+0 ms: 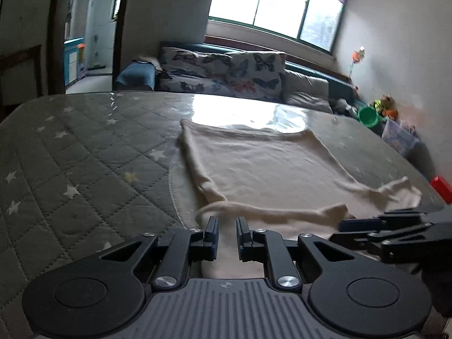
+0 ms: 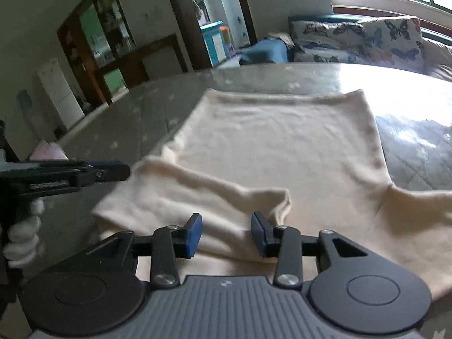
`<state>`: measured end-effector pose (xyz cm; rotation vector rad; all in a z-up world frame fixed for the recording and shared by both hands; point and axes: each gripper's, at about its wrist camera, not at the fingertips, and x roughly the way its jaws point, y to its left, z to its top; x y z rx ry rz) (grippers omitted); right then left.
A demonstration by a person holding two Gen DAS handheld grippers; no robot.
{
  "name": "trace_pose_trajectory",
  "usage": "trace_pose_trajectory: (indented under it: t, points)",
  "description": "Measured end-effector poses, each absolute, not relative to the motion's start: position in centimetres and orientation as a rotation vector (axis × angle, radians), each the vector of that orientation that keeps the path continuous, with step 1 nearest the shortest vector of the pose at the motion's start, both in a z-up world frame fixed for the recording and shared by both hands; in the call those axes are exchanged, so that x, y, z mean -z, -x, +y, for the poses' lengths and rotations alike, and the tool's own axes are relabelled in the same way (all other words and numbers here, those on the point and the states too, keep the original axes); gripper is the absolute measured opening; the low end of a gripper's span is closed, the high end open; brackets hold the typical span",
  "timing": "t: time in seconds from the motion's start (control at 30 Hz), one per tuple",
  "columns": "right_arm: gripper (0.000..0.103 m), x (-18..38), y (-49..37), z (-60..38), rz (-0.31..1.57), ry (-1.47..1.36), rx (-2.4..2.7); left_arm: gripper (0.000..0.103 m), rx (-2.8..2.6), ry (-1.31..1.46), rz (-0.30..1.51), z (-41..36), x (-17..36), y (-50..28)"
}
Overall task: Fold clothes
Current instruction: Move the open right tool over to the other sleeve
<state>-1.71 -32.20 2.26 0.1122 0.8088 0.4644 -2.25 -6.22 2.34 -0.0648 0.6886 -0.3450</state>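
both wrist views look forward and down, close over the same cream garment [image 1: 262, 163].

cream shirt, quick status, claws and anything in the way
Left claw narrow gap, nothing pinched. Right claw open over folded sleeve. Cream shirt flat on quilted table. Nothing in the way.

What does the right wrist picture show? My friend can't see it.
A cream shirt lies flat on a grey quilted table, one sleeve folded in. The right tongs hover open over that sleeve, and the left tongs poke in from the left.
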Motion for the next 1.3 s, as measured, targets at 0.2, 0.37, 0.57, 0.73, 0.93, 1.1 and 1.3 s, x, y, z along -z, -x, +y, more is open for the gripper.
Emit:
trace_pose_trajectory:
  t: [0.2,0.37,0.57,0.73,0.93,1.1,1.3]
  points:
    - [0.045,-3.6,2.3,-32.6,0.789,-0.099,-0.466,0.021,0.359,0.025,0.686,-7.1,-2.8,2.9]
    - [0.045,-3.3,2.5,-32.7,0.804,-0.100,-0.469,0.023,0.397,-0.021,0.686,-8.6,-2.6,3.3]
    - [0.052,-4.7,3.9,-35.4,0.755,-0.140,-0.409,0.031,0.402,-0.047,0.723,-9.3,-1.8,3.0]
    - [0.054,-5.0,5.3,-39.6,0.743,-0.217,-0.311,0.034,0.401,-0.042,0.710,-9.3,-2.0,2.9]
    - [0.056,-4.7,6.7,-45.0,0.729,-0.296,-0.153,0.038,0.415,-0.045,0.703,-9.9,-2.1,2.7]
    - [0.060,-4.0,8.0,-48.7,0.714,-0.351,-0.033,0.043,0.422,-0.046,0.697,-10.4,-2.3,2.6]
    - [0.065,-3.5,9.4,-51.8,0.692,-0.404,0.070,0.043,0.415,-0.046,0.705,-10.4,-2.2,2.4]
